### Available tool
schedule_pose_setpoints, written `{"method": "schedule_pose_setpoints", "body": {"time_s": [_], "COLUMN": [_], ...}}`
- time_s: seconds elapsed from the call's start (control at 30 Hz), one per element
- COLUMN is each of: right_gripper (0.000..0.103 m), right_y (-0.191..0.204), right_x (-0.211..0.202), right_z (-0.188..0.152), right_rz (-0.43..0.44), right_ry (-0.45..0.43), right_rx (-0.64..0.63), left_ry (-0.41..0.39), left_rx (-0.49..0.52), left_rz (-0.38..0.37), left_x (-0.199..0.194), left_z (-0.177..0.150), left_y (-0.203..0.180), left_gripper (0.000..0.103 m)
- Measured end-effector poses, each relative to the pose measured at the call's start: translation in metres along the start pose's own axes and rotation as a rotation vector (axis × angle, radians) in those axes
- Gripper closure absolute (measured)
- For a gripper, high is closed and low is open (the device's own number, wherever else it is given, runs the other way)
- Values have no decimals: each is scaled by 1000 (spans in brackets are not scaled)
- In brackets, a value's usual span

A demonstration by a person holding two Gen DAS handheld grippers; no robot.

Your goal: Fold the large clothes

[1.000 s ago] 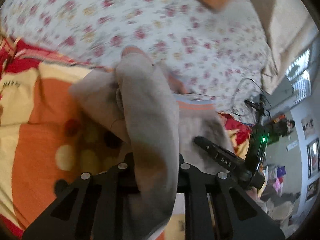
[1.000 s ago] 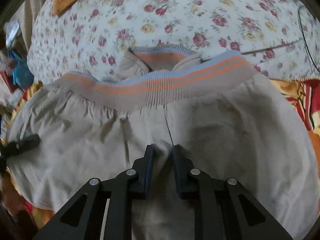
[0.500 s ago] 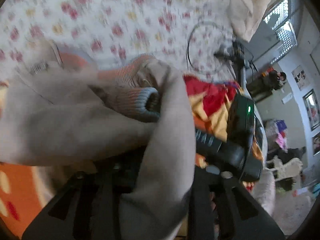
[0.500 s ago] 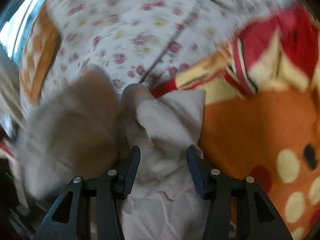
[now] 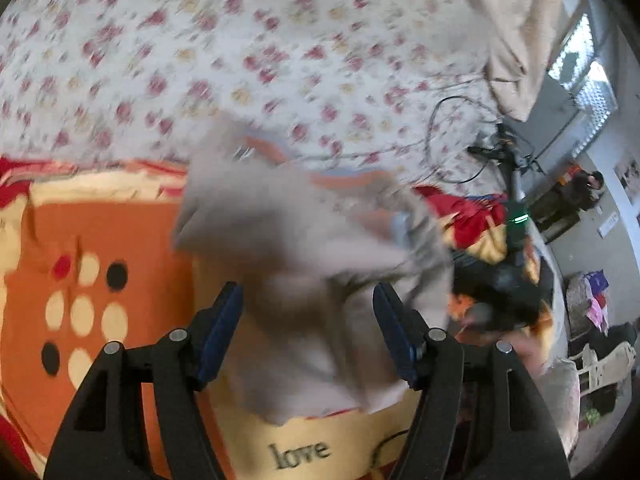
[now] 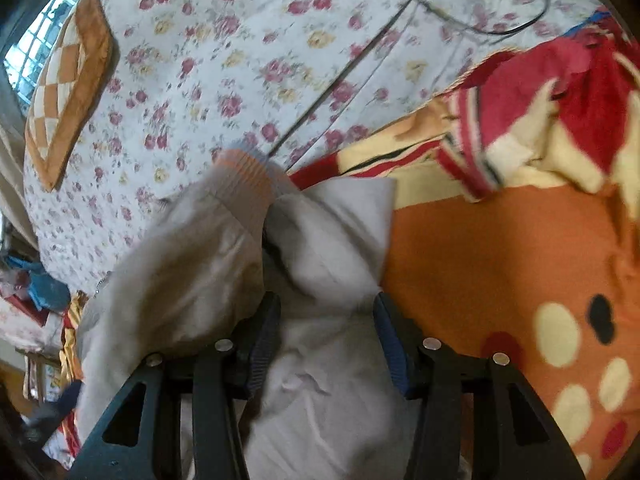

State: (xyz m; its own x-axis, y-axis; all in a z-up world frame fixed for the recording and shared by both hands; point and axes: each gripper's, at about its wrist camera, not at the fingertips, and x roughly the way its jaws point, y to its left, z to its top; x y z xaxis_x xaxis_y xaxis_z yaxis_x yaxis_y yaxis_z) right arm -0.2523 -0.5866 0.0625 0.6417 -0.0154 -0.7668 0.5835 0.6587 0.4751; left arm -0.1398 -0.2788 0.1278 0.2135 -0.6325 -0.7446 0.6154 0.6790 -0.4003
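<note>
Both grippers' fingers [image 5: 224,336] [image 6: 262,344] opening, angled downward

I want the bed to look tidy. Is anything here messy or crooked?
Yes. The grey garment lies in a lumpy heap across the orange blanket, its striped cuff poking up, so the fold looks uneven. The blanket's red edge is rumpled, and a black cable loops loose over the floral sheet.

**Your tools up close**

Your left hand-held gripper [image 5: 307,334] has matte black angular fingers with triangular cut-outs, round silver screws and ribbed dark blue pads [image 5: 219,336]. Your right hand-held gripper [image 6: 326,346] looks the same.
</note>
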Motion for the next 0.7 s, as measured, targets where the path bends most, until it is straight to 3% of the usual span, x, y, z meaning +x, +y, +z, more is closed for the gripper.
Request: {"method": "schedule_pose_setpoints", "body": {"time_s": [0.03,0.17,0.3,0.47,0.53,0.63,0.7], "right_gripper": [39,38,38,35,35,36,35], "right_y": [-2,-5,-1,28,37,49,55], "right_x": [-7,-21,-32,-35,-35,-41,-44], "right_z": [1,4,5,0,-3,-8,-11], "right_rz": [1,19,98,120,115,111,106], "right_ry": [-15,-64,-117,-125,-119,-135,-145], "right_rx": [16,57,63,-81,-128,-188,-207], "left_ry": [22,116,79,42,4,-59,-37], "left_rx": [-9,-22,28,67,96,145,156], "left_rz": [-4,-48,0,1,55,240,308], "left_x": [8,45,60,32,15,-1,7], "left_z": [-5,-25,-31,-35,-39,-47,-50], "left_y": [4,-6,-24,-24,-18,-3,7], "left_gripper": [36,36,23,23,23,23,23]}}
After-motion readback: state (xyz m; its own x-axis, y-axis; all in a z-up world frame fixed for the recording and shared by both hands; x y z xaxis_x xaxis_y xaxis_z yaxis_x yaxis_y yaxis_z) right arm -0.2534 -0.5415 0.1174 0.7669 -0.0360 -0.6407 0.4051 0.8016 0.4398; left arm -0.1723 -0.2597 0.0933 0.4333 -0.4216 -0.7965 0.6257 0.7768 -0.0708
